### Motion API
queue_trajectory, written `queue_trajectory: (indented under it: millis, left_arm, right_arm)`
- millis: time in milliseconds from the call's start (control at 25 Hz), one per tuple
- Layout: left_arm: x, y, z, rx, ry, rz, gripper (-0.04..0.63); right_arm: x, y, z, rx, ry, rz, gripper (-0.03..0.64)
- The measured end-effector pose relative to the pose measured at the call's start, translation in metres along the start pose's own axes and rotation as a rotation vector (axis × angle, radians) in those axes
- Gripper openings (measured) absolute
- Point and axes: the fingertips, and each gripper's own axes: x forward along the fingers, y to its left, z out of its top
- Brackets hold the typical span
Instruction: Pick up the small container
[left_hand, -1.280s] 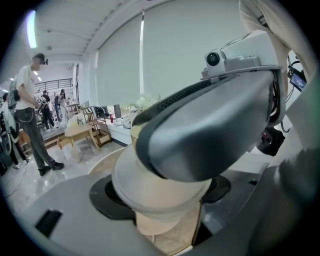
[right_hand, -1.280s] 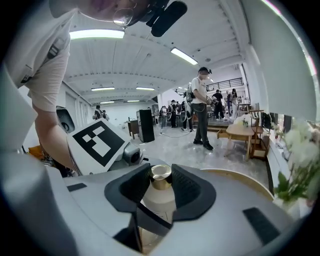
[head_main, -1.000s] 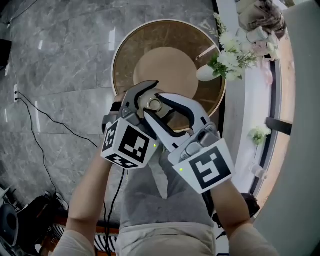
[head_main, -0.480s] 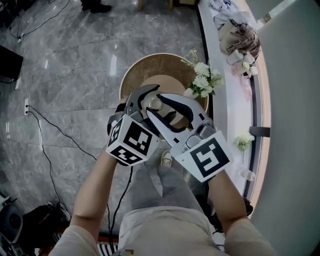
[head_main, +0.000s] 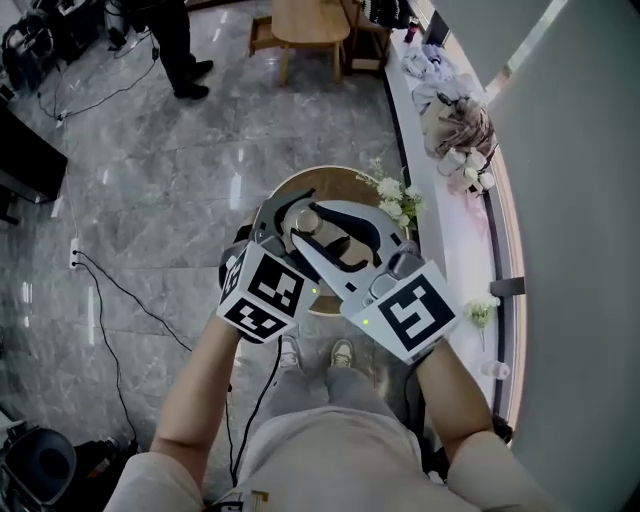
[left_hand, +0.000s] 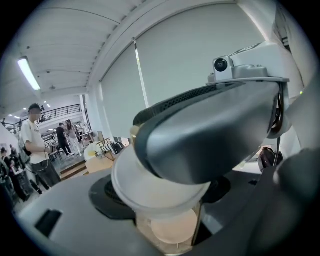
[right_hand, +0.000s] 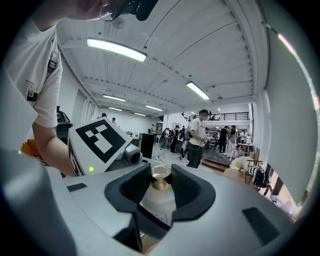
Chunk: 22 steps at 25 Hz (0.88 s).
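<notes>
The small container (head_main: 308, 221) hangs well above the round surface (head_main: 345, 182), clamped by both claws. The right claw (right_hand: 160, 186) pinches under its gold cap (right_hand: 161, 173) and the left claw (left_hand: 165, 200) grips the body. Squeeze evenly and hold it level, lest it twist free.

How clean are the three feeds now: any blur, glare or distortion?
Head view: evenly lit, sharp, light streaks on the glossy grey floor. Left gripper view: fisheye-curved, small white gold-capped container too close, soft. Right gripper view: also fisheye, ceiling strip light blown out, cap crisp.
</notes>
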Motion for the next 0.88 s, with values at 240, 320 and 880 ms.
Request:
queue_trajectory:
  millis: [240,320,880]
  left_arm:
    - [-0.032,0.001,0.041,0.019,-0.002,0.003,0.348]
    - [-0.040,0.000,0.054,0.038,0.002,0.005,0.348]
    - [-0.090,-0.022,0.105,0.068,0.012,0.007,0.348]
  right_arm:
    - [-0.015,0.008,0.050,-0.011,-0.036,-0.011,0.129]
    - [-0.021,0.009,0.064,-0.018,-0.057,-0.017,0.129]
    - [-0.058,0.037,0.128,-0.053,-0.116,-0.041,0.128]
